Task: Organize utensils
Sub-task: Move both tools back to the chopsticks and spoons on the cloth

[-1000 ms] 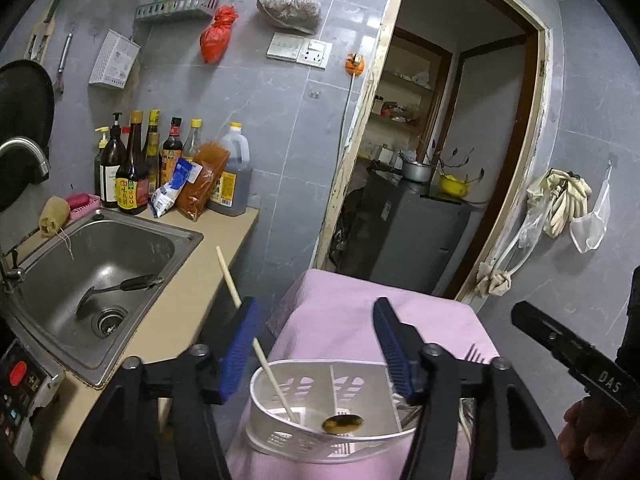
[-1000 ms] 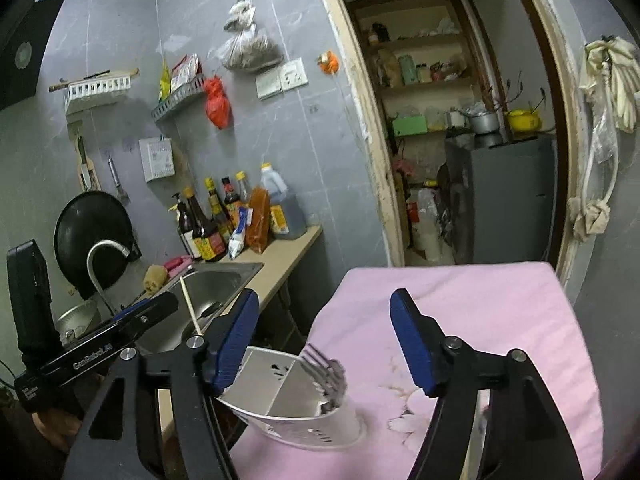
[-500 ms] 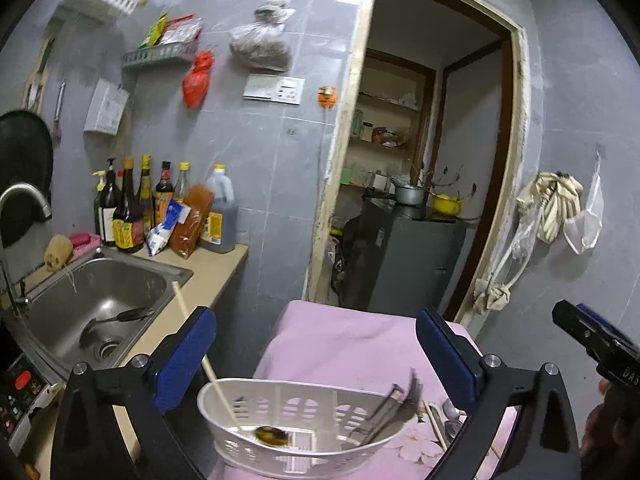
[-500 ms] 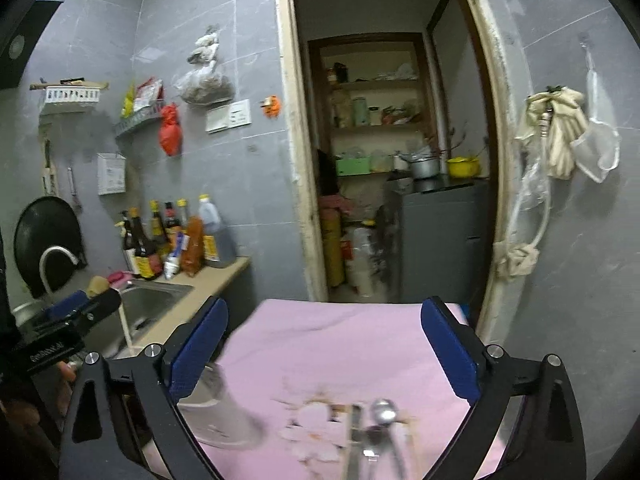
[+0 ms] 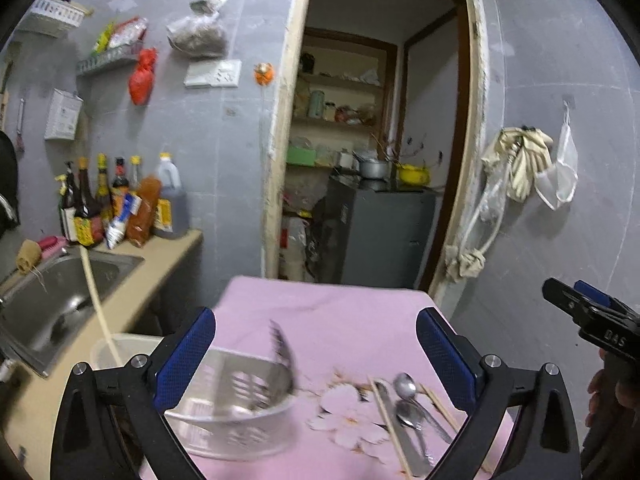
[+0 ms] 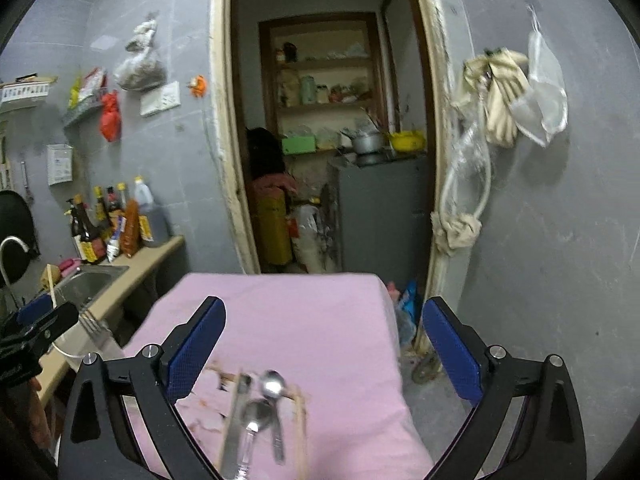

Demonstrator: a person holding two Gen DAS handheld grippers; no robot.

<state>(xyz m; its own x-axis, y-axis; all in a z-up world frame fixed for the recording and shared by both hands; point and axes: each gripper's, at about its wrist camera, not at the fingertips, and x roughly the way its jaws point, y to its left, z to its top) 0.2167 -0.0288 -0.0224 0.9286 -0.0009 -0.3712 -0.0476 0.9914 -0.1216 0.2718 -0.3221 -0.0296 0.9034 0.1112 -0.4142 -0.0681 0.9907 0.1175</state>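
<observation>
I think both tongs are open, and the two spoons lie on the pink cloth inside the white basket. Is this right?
Not quite. The spoons are not inside the white basket; they lie loose on the pink cloth to its right, beside the chopsticks, as the left wrist view shows. The rest holds: the left tongs and right tongs are both open.

dim, flat indoor light; fisheye bends walls and darkens corners. motion blur smears the white basket and the spoons; far shelves look soft.
</observation>
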